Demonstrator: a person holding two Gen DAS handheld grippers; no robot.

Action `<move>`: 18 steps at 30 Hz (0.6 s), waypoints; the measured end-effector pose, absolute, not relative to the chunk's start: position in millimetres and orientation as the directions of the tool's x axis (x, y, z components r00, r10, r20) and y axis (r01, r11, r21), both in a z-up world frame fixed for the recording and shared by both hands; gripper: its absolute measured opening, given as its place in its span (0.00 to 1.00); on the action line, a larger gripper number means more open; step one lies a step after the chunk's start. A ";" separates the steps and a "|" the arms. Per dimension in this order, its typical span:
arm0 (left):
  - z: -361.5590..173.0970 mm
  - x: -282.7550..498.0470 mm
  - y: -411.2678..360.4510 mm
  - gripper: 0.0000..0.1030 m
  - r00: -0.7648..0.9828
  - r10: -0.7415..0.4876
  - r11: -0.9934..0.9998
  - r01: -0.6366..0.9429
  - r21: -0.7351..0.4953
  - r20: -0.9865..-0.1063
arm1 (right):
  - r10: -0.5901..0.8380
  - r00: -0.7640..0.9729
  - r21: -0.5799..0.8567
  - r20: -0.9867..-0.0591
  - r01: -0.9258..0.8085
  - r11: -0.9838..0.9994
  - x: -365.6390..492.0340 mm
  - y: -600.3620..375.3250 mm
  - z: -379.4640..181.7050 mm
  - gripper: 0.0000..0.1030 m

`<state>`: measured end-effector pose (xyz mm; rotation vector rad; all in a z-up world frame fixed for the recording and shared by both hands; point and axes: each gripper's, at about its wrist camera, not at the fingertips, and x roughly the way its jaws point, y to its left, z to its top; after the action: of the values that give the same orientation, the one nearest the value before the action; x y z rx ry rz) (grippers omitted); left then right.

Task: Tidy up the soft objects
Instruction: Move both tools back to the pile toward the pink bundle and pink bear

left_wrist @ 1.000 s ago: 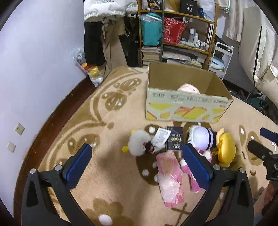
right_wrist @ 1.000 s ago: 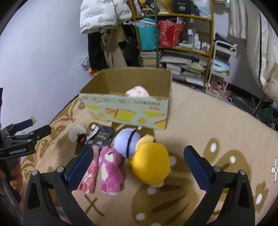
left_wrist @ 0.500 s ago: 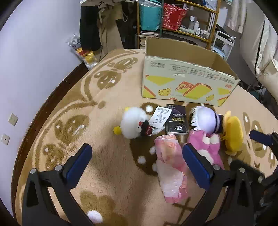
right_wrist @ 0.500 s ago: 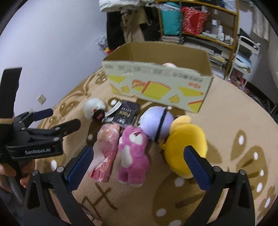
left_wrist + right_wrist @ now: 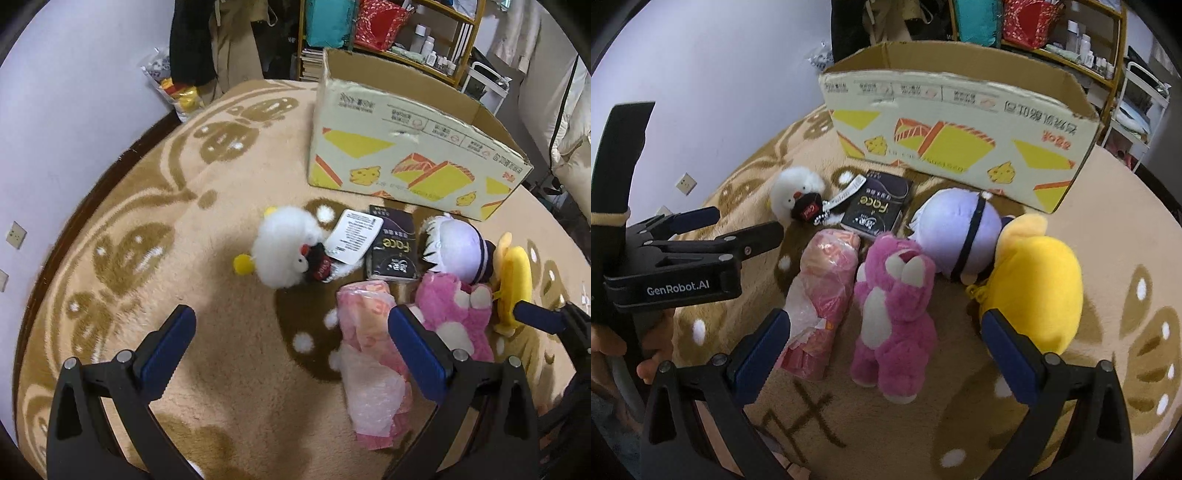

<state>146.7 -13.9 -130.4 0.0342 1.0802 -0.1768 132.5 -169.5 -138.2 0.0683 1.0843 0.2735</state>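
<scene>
Plush toys lie in a loose cluster on the patterned carpet [image 5: 1126, 206], just short of the open cardboard box [image 5: 960, 122] that looks meant to receive them. Directly ahead of the right hand-held gripper [image 5: 886, 343], between its spread, empty fingers, sits the pink bear [image 5: 894, 302]; the yellow plush [image 5: 1034, 280] is just to its right, the lilac round-headed doll [image 5: 956, 225] beyond it and touching both, and a pink plastic-wrapped bundle [image 5: 820, 291] is to its left. The left hand-held gripper [image 5: 291, 343] is likewise released and holds nothing; the white fluffy chick [image 5: 284, 251] lies ahead of it, next to a dark "Face" packet [image 5: 393, 247] and a paper tag [image 5: 352, 236]. The bear seems the likely next pick. A good grasp would come down over its torso, not a limb, squeezing enough that the soft pile does not slip. Its neighbours press close, so a jaw could snag the bundle's loose wrap or drag the doll along; a straight lift before swinging to the box should avoid that.
</scene>
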 end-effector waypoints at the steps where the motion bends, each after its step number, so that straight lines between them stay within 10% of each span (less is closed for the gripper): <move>1: -133.0 147.1 -15.4 1.00 0.451 -0.138 0.984 0.165 -0.070 -0.882 | 0.252 0.433 0.186 -0.865 -0.189 0.964 132.9 -168.7 -140.0 1.00; 18: -160.6 153.2 -36.7 1.00 0.373 -0.166 0.972 0.220 -0.087 -0.913 | 0.269 0.391 0.204 -0.880 -0.200 0.958 142.7 -164.3 -157.3 1.00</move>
<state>153.2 -36.7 -160.6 0.0523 1.1625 -0.2471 142.7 -164.3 -157.3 0.0684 1.1304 0.2985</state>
